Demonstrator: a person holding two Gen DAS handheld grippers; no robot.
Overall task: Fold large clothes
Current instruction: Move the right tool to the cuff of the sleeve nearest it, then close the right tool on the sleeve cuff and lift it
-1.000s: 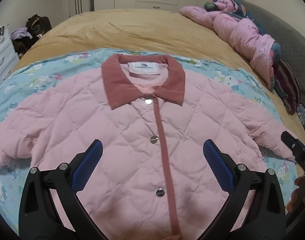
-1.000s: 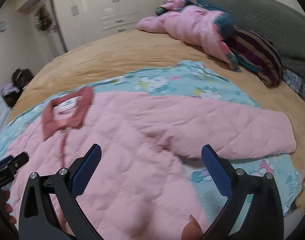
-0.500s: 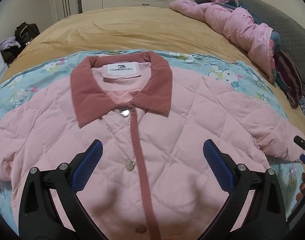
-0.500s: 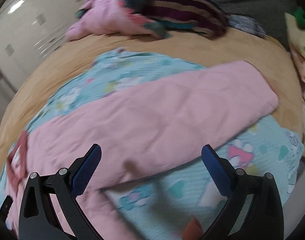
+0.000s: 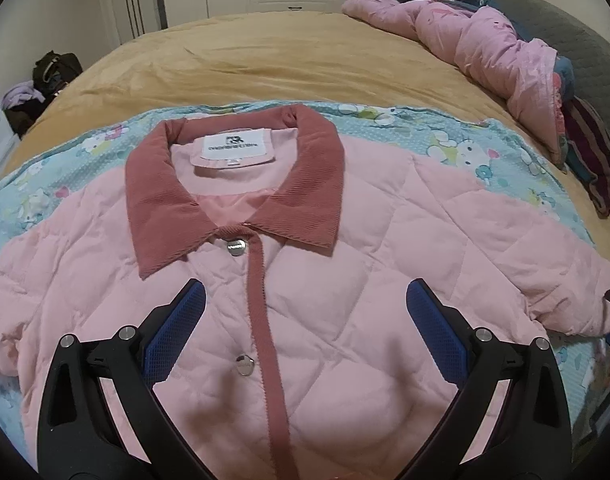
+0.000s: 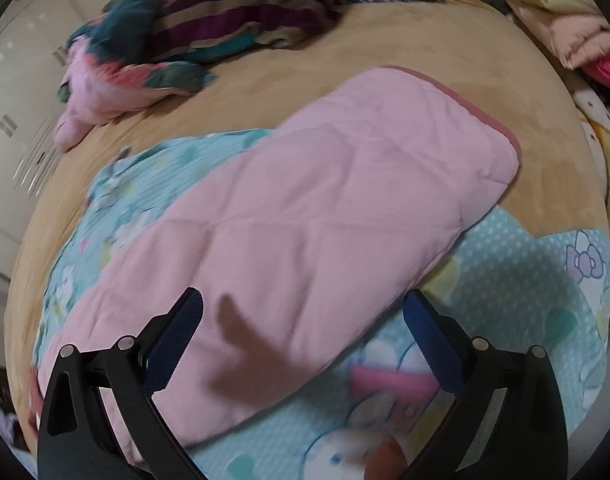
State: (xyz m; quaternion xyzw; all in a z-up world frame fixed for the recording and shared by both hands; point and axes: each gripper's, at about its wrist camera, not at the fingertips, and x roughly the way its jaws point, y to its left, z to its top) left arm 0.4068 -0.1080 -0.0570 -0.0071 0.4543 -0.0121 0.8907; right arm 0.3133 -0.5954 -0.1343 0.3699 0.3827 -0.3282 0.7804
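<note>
Jacket (image 5: 345, 320), quilted and soft, is spread flat on the bed (image 5: 265, 52). Both tools, left tool (image 5: 305, 320) and right tool (image 6: 303, 320), are held agape and empty. The right sleeve (image 6: 345, 208) is best gripped near its cuff (image 6: 501, 136).

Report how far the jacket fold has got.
Done: the pink quilted jacket lies flat, snapped shut, collar up, on the blue cartoon blanket.

In hand: nothing. The left gripper hovers open over the chest; the right gripper hangs open near the outstretched sleeve.

Left: every fold. The sleeve is not yet brought in and the body is not yet doubled.
</note>
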